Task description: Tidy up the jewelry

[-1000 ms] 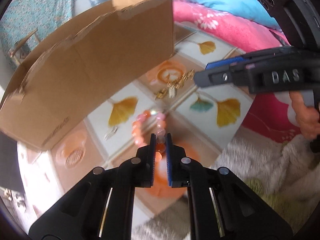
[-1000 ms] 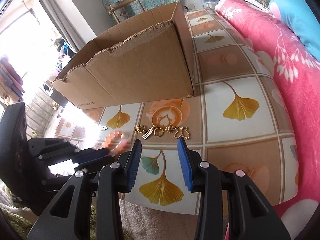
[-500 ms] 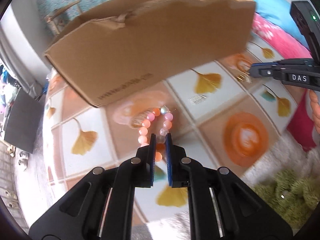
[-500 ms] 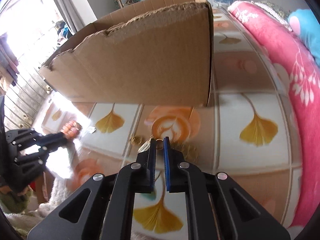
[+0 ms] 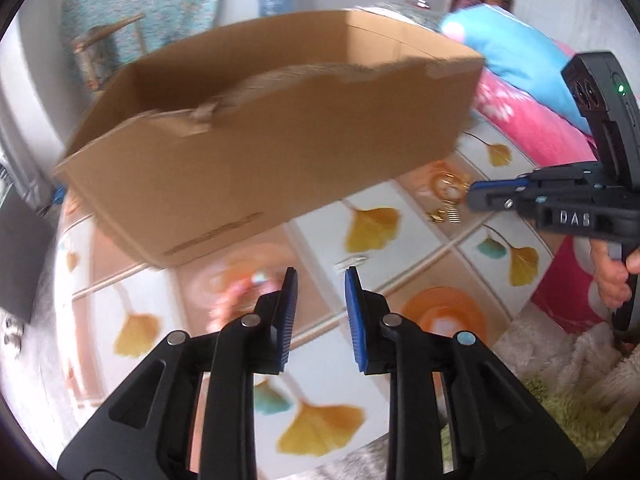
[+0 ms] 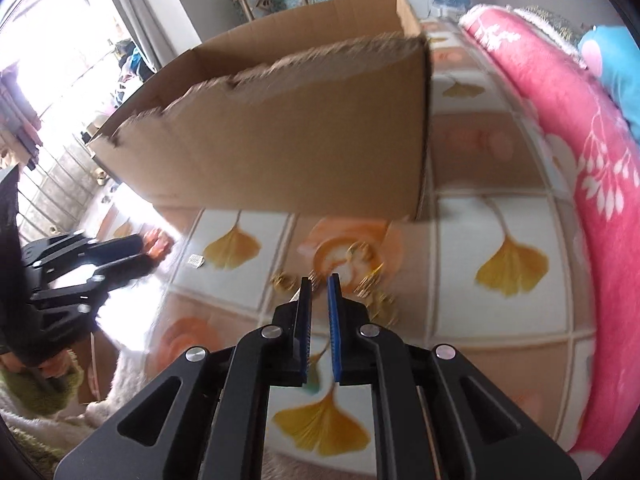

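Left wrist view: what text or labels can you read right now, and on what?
"DAS": raised letters on the right gripper body.
Dark print line on the cardboard box front, low: too blurred to read.
Nothing else legible in either view.

The cardboard box (image 5: 280, 152) is plain brown. The floor mat (image 6: 480, 320) shows white and tan squares printed with yellow and teal ginkgo leaves and orange cups. The bead bracelet (image 5: 236, 300) is pink and orange, blurred. The chain (image 6: 360, 268) is gold. Both grippers are black with blue pads (image 5: 354, 312). At the right, the blanket (image 6: 592, 168) is pink with white sprigs; the pillow (image 5: 516, 52) is sky blue.
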The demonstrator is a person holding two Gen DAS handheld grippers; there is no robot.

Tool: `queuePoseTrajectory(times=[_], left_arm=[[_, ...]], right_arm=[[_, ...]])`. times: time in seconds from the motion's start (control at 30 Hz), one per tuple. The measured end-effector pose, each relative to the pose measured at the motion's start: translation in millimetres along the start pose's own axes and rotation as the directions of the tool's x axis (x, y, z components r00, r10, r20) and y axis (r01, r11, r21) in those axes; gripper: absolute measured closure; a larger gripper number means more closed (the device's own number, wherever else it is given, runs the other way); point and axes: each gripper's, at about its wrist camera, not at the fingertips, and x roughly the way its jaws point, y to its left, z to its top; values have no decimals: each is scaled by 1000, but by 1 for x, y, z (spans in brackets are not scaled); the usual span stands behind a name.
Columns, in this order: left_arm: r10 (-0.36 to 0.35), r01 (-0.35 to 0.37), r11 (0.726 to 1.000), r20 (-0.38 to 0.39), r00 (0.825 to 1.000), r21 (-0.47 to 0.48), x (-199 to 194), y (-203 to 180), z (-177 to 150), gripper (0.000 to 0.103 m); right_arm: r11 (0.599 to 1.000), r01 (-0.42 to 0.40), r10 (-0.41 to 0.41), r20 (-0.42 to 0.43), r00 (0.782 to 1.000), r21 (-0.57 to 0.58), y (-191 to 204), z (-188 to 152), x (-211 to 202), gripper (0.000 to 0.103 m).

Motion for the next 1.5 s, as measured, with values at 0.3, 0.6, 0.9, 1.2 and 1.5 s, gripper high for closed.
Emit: queuePoseTrajectory(times=[0.3,0.6,0.9,1.2,1.5], left_arm=[[-25,28,999,-57,998,46,30,-16,8,74],[-24,28,998,-56,998,56,37,-24,13,92],[-22,24,999,-65,998,41,35,-28,9,99],[-50,49,999,-62,997,-18,23,-32,-3,99],[-59,56,997,-40,997,-58,11,-22,-8,99]], right_arm=[[999,-25,25,-16,1000,35,0,-5,5,88],[999,-32,32,-5,999,42,-5,-3,4,88],[998,-34,35,-7,999,45,-5,-6,4,88],[1000,-22,22,-6,1000,16,4,-6,3,88],[1000,-3,4,-21,1000,17,8,-1,9,72]])
